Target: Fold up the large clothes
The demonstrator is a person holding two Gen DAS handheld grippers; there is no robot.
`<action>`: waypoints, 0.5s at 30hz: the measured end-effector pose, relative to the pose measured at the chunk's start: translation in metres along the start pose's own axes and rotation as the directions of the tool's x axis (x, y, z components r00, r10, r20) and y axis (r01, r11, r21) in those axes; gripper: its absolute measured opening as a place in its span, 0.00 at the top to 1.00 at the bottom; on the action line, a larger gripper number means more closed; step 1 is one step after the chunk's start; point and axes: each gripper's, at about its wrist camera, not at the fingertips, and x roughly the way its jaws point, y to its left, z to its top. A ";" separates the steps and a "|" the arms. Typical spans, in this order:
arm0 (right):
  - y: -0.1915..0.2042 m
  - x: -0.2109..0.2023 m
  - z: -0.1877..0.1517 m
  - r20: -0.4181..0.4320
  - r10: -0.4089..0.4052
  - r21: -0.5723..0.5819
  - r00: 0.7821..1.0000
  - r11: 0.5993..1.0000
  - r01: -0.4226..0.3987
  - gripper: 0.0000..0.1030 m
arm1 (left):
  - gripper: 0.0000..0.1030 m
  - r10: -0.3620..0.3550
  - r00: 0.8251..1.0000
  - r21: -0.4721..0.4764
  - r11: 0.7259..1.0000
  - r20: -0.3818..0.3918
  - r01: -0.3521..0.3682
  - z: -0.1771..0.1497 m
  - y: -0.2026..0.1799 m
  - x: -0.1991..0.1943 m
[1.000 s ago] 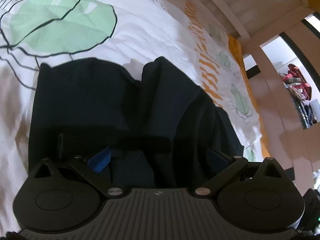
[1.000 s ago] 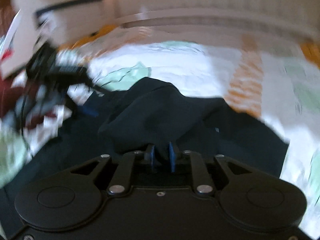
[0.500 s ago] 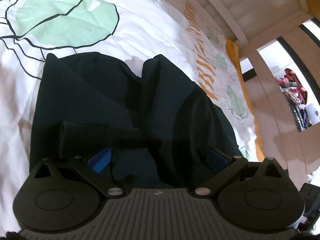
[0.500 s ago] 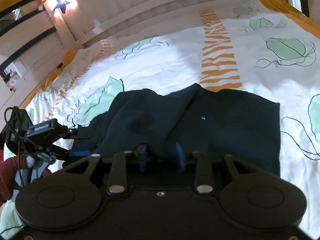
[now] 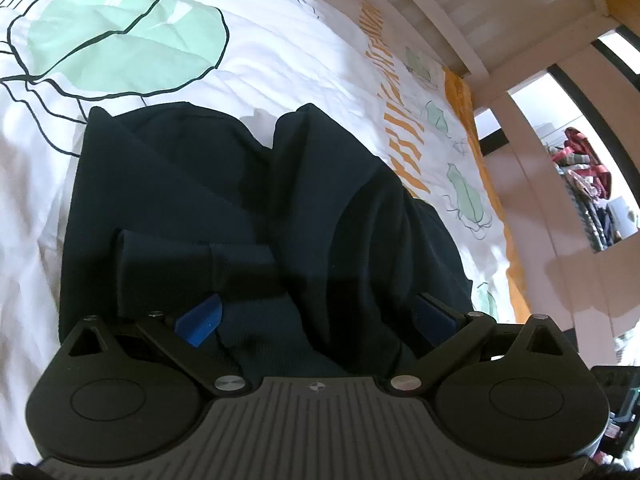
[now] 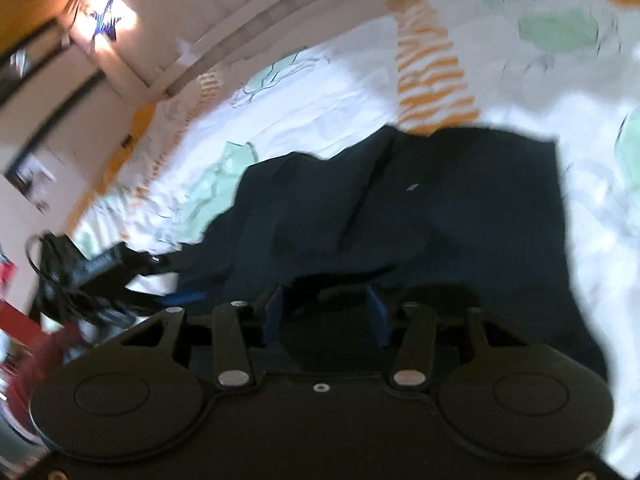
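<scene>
A large dark navy garment lies partly folded on the white bedcover, with two rounded folds at its far edge. My left gripper hangs low over its near part, jaws wide apart, and cloth bunches between the blue pads without being pinched. In the right wrist view the same garment spreads across the bed. My right gripper hovers over its near edge, its jaws opening, the pads clear of the cloth beneath. The left gripper shows at that view's left edge.
The bedcover has green leaf prints and orange stripes. A pale wooden bed frame runs along the far side. A star-shaped light glows at the frame. Shelves with clothes stand beyond the bed.
The right gripper's jaws have parted from nearly shut on a raised fold of the garment, and that fold has dropped flat. Its view has rolled. The left gripper has stayed put.
</scene>
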 end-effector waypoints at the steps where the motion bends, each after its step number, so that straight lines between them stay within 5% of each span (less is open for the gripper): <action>1: 0.003 0.003 -0.001 0.002 0.015 0.007 1.000 1.000 -0.015 0.45 | 0.00 -0.002 1.000 -0.001 1.000 0.000 0.002 0.000 0.000 0.000; 10: 0.041 0.040 -0.007 0.033 -0.008 -0.081 0.999 0.997 0.010 0.35 | 0.00 -0.012 1.000 -0.015 1.000 0.010 0.013 -0.002 -0.002 -0.001; 13: 0.048 0.054 -0.003 0.041 -0.049 -0.081 0.998 0.995 0.053 0.35 | 0.00 -0.024 1.000 -0.018 1.000 0.012 0.024 -0.003 -0.002 -0.004; 15: 0.052 0.061 0.006 0.053 -0.088 -0.070 0.995 0.993 0.092 0.45 | 0.00 -0.033 0.999 -0.021 0.999 0.013 0.033 -0.003 -0.002 -0.007</action>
